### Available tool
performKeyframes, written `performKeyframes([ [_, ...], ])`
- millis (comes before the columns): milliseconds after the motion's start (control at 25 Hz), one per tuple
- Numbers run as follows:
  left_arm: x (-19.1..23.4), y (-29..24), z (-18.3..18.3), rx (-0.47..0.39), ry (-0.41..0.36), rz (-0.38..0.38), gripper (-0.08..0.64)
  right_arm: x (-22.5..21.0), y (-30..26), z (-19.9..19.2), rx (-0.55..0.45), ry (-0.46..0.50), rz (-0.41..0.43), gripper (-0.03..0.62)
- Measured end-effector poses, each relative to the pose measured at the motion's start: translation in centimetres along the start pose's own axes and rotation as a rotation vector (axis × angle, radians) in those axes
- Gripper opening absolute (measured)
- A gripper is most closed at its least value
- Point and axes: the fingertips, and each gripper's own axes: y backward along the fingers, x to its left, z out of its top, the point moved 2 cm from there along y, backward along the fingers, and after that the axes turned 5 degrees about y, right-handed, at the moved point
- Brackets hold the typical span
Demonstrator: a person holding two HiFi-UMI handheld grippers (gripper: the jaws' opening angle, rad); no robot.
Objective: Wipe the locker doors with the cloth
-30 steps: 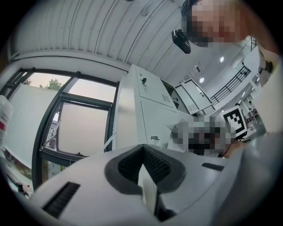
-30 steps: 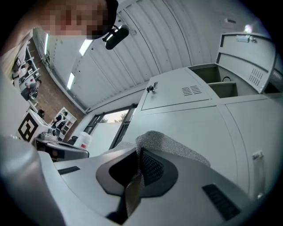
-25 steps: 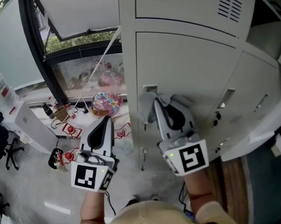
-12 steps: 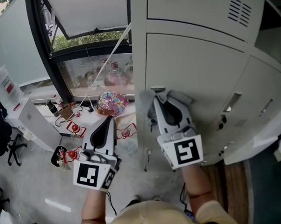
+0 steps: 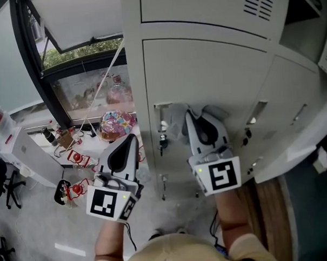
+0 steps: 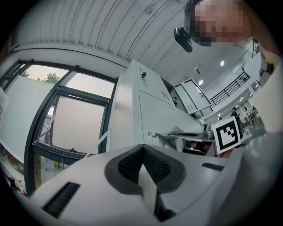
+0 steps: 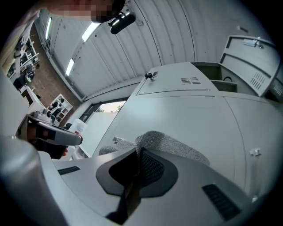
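Pinching the soft-looking cloth [image 5: 175, 119] by its bunched edge, your right hand-held gripper [image 5: 193, 114] presses it on the locker door [image 5: 215, 71]; left hand-held gripper [image 5: 130, 139] clenched, empty.

One left hand-held gripper [image 5: 129, 139], one right hand-held gripper [image 5: 190, 115], one cloth [image 5: 175, 120], at least four locker doors [image 5: 204, 77].
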Motion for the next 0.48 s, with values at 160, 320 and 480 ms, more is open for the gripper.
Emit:
performKeyframes([
  [160, -1.4, -1.4, -0.2, -0.005, 0.01, -0.051, -0.003, -2.3, 1.2, -0.6, 0.028, 0.01, -0.057, 0.005],
  [320, -2.8, -2.6, -0.2, -0.012, 0.012, -0.099, -0.003, -4.6, 2.4, -1.3, 0.052, 0.019, -0.113, 0.005],
  [480, -3.9, -3.7, -0.4, -0.014, 0.02, -0.135, -0.003, -6.6, 3.4, -2.0, 0.077, 0.032, -0.161, 0.005],
])
